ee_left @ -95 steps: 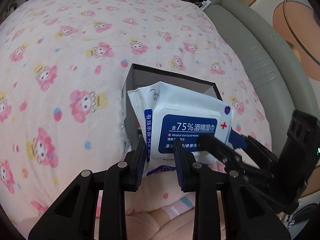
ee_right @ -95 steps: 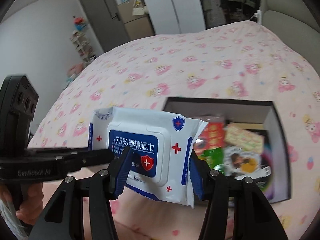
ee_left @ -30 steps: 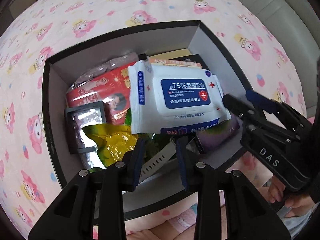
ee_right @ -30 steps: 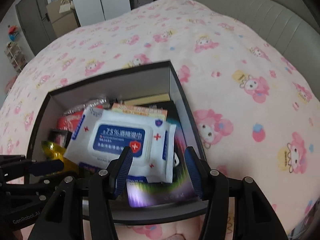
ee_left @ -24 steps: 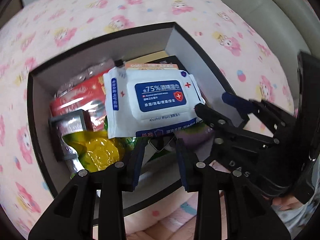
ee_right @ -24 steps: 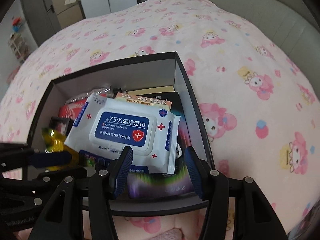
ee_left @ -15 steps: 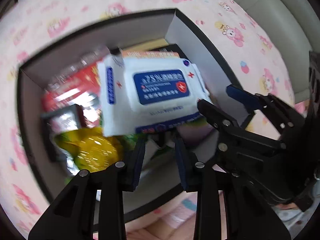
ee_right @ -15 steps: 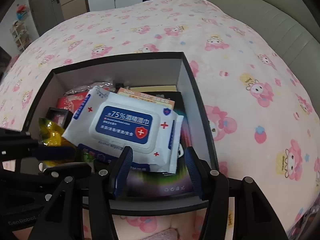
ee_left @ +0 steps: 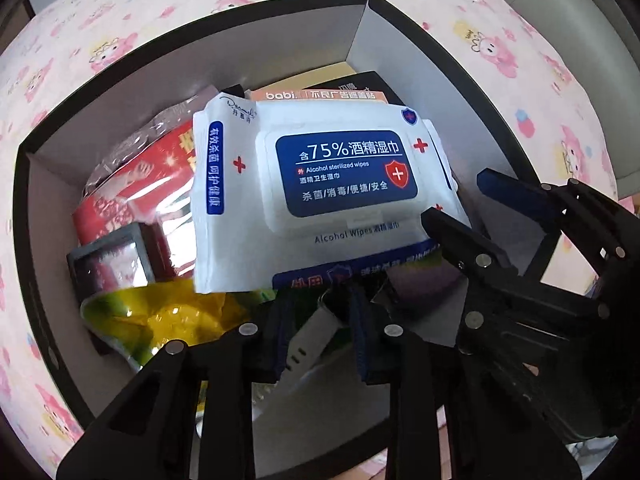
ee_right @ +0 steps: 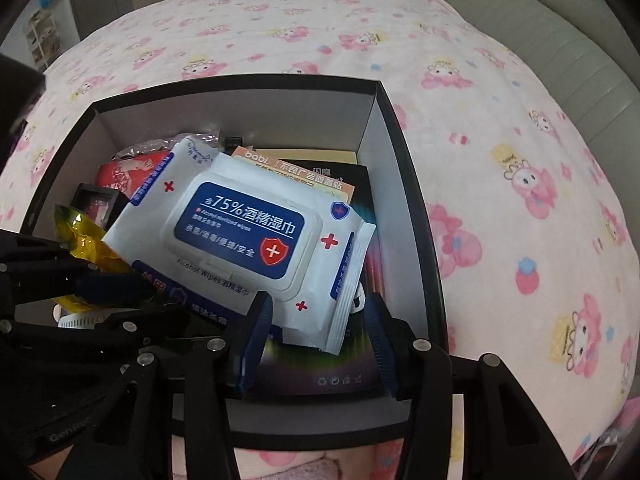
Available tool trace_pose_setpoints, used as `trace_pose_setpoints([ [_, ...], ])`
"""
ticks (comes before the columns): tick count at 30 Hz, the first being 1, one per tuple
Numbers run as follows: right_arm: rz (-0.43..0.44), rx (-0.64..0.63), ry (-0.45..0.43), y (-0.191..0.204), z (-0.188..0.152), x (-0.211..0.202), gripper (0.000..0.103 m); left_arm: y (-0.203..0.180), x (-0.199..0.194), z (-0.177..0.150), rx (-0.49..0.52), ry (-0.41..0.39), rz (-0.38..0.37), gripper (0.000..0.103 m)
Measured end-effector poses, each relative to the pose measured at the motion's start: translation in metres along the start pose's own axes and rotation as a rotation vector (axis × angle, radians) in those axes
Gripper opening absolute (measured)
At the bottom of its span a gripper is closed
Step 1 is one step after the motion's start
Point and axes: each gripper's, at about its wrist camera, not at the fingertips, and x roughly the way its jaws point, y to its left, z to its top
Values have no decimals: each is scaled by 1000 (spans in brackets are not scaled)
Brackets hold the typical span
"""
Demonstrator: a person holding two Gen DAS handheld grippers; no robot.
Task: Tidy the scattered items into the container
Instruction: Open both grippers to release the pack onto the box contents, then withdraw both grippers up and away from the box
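A white pack of alcohol wipes (ee_left: 320, 196) with a blue label lies on top of the items inside the black box (ee_left: 360, 32); it also shows in the right wrist view (ee_right: 244, 240). My left gripper (ee_left: 320, 332) is open, just short of the pack's near edge and not touching it. My right gripper (ee_right: 316, 340) is open, its fingers either side of the pack's near right corner, with gaps showing. The right gripper also shows in the left wrist view (ee_left: 464, 204), at the pack's right edge. The box (ee_right: 416, 216) sits on the pink patterned bedspread.
The box also holds a red snack pack (ee_left: 132, 192), a yellow foil bag (ee_left: 160, 316), a small black framed item (ee_left: 108, 264), an orange card (ee_right: 296, 172) and a dark flat box (ee_right: 336, 360). A grey headboard (ee_right: 560, 36) runs along the bed's right side.
Both grippers carried the wipes pack from above the bed into the box and let go of it. The pack now rests on the items, and both grippers have dropped closer to the box.
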Motion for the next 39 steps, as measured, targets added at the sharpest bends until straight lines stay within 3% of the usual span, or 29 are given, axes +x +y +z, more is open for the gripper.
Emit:
trace_pose_setpoints([
  [4, -17, 41, -8, -10, 6, 5, 44, 4, 7, 16, -53, -17, -9, 24],
  [8, 2, 70, -82, -15, 7, -9, 43, 11, 5, 31, -107, -46, -10, 26],
  [11, -12, 79, -92, -14, 5, -14, 43, 16, -7, 21, -111, -57, -63, 30],
  [14, 45, 42, -44, -3, 1, -10, 43, 25, -19, 5, -119, -69, -60, 30],
  [19, 172, -105, 28, 33, -1, -2, 43, 34, -35, -9, -122, -97, -120, 32],
  [29, 264, 80, 110, 5, 12, 26, 43, 38, -31, 5, -139, -109, -162, 34],
  [34, 229, 193, 103, -11, 24, 35, 43, 41, -26, 14, -147, -128, -151, 38],
  [37, 191, 170, 88, -6, 29, 35, 43, 42, -34, 13, -145, -180, -117, 42],
  [39, 176, 165, 77, -3, 29, 31, 43, 42, -40, 13, -144, -214, -94, 51],
])
